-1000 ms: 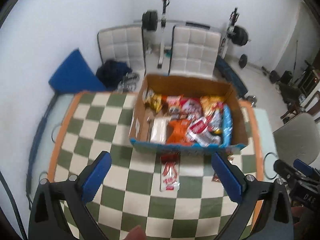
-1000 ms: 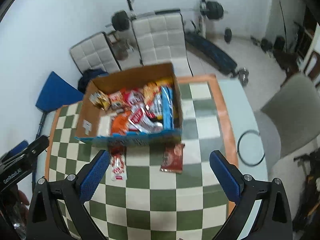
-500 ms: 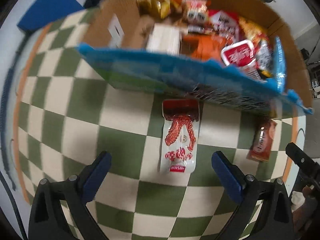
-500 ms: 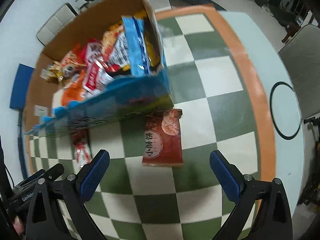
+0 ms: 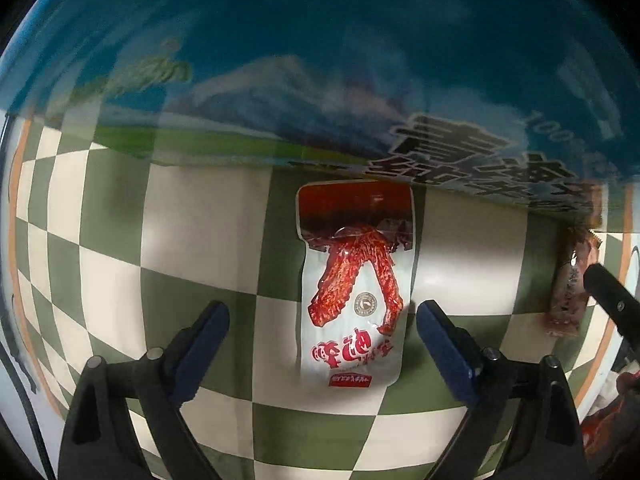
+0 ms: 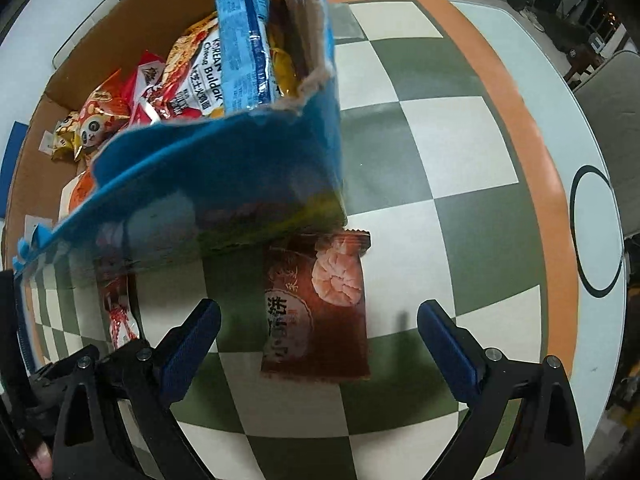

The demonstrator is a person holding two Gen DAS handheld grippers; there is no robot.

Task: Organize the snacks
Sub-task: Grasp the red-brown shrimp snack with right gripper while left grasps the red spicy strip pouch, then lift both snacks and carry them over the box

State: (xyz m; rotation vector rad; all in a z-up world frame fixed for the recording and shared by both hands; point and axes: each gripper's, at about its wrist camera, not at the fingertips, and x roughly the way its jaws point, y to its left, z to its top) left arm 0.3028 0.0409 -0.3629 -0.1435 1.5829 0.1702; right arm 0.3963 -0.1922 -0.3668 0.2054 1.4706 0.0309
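Observation:
A white packet with a red chicken-wing picture [image 5: 354, 292] lies flat on the checked tablecloth just in front of the box's blue wall [image 5: 320, 60]. My left gripper [image 5: 322, 320] points down over its lower half. Its jaws are closing with the packet between them, and the pads are clear of it. A brown packet with a shrimp picture [image 6: 320, 308] lies to the right, its top end against the box [image 6: 224, 168]. My right gripper [image 6: 320, 324] straddles it, open and not touching. Several snack bags [image 6: 200, 72] fill the box.
The green and cream checked cloth [image 6: 440, 140] has an orange border [image 6: 532, 168], with the pale table rim and a black ring [image 6: 596, 232] beyond it. A grey chair [image 6: 612, 92] stands at the right. The white packet [image 6: 120, 316] also shows in the right wrist view.
Both grippers have dropped close to the table, so the box wall now fills the upper view. Each packet now sits between a pair of jaws. The left jaws have narrowed slightly.

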